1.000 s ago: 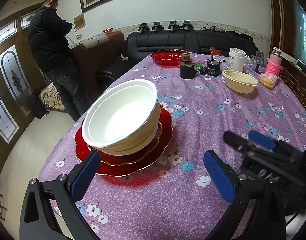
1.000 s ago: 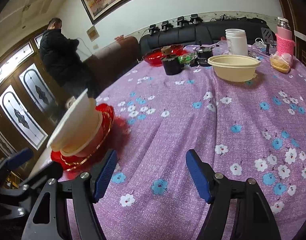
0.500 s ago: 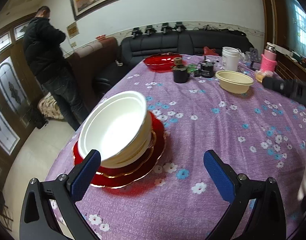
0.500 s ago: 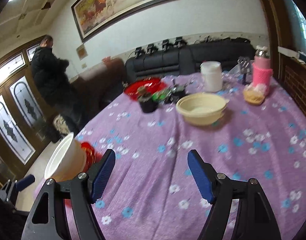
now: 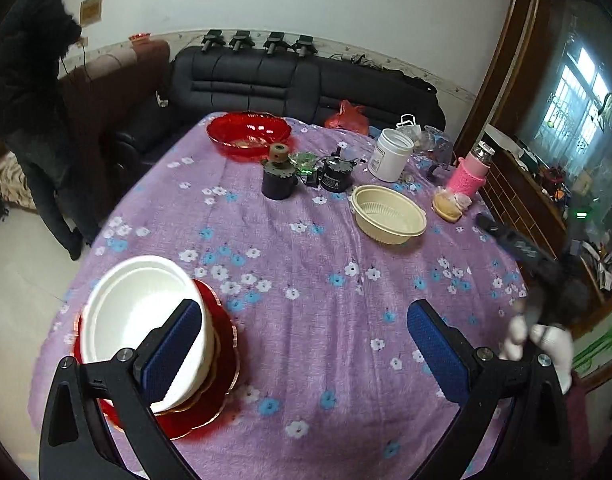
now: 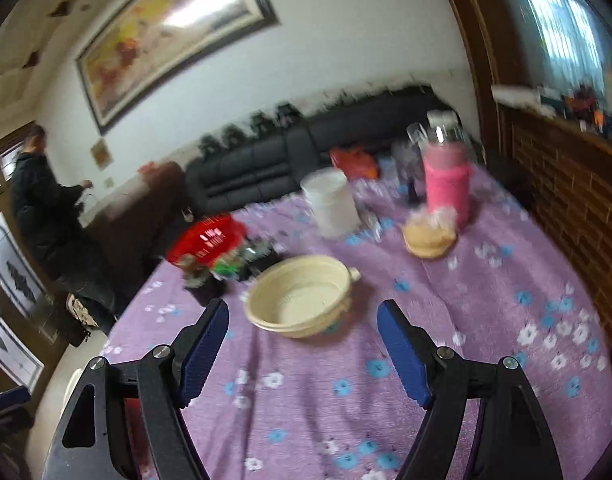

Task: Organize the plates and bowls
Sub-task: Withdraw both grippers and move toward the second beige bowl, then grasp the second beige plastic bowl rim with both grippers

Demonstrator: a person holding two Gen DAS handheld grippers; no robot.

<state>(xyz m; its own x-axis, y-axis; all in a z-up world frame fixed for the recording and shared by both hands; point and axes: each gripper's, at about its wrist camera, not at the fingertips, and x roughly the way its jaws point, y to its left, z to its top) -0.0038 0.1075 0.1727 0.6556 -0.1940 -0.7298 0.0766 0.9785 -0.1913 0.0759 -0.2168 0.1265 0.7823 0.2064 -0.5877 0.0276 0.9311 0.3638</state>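
Note:
White bowls (image 5: 138, 312) sit stacked on red gold-rimmed plates (image 5: 202, 412) at the table's near left. My left gripper (image 5: 306, 356) is open and empty, just right of that stack. A cream bowl (image 5: 387, 214) sits mid-right on the purple flowered cloth; it also shows in the right wrist view (image 6: 302, 296). My right gripper (image 6: 302, 356) is open and empty, hovering just short of the cream bowl. A red glass dish (image 5: 248, 134) stands at the far end, and shows in the right wrist view (image 6: 206, 236).
A dark cup (image 5: 280, 180), a black device (image 5: 335, 174), a white jar (image 5: 391, 154), a pink bottle (image 5: 471, 168) and a bagged bun (image 5: 449, 204) crowd the far table. A black sofa (image 5: 290, 80) lies behind. A person in black (image 5: 22, 92) stands left.
My right gripper has swung right and forward, from near the stack to the cream bowl. My left gripper has risen and drawn back from the stack. Both stay open.

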